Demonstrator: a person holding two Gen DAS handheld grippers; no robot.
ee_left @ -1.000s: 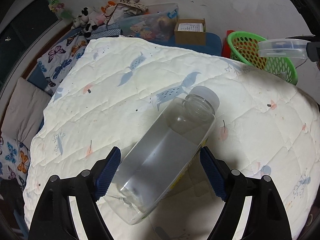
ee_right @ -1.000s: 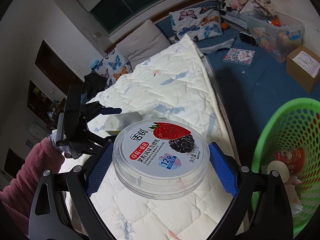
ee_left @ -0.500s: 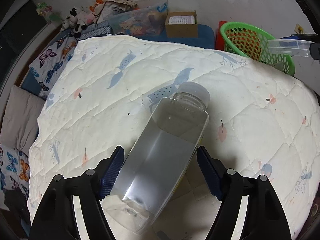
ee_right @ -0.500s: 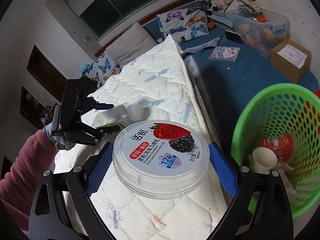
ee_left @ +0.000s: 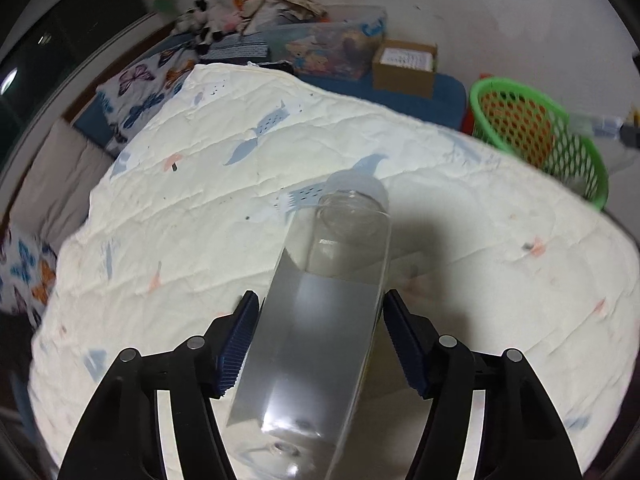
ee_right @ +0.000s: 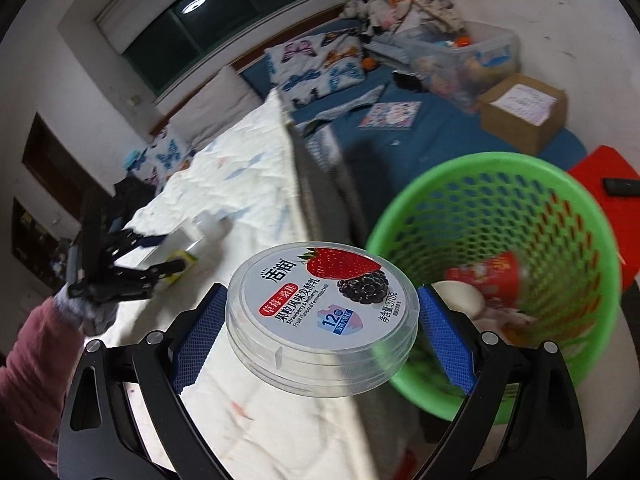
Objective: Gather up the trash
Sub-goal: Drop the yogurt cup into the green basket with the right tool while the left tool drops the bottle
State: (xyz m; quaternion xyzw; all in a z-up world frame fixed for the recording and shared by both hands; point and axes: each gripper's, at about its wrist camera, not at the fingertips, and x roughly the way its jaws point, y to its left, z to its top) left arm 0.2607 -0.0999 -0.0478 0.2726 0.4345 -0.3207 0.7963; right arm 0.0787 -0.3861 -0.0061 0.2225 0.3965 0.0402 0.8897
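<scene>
Fingers of the left gripper (ee_left: 318, 340) have just been closing around the clear bottle (ee_left: 320, 320) lying on the bed (ee_left: 200, 220), lower centre, pads seemingly not yet pressing. Right gripper (ee_right: 320, 328) pinches the yogurt tub (ee_right: 322, 316), now nearer the green basket (ee_right: 592, 240) at right; drop-off looks next.

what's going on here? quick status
A person is clearing trash off a bed with two handheld grippers. The right gripper holds a round yogurt tub beside the green basket, which already contains cups. The left gripper straddles a clear plastic bottle lying on the white quilt; its jaws have just been closing around it.
</scene>
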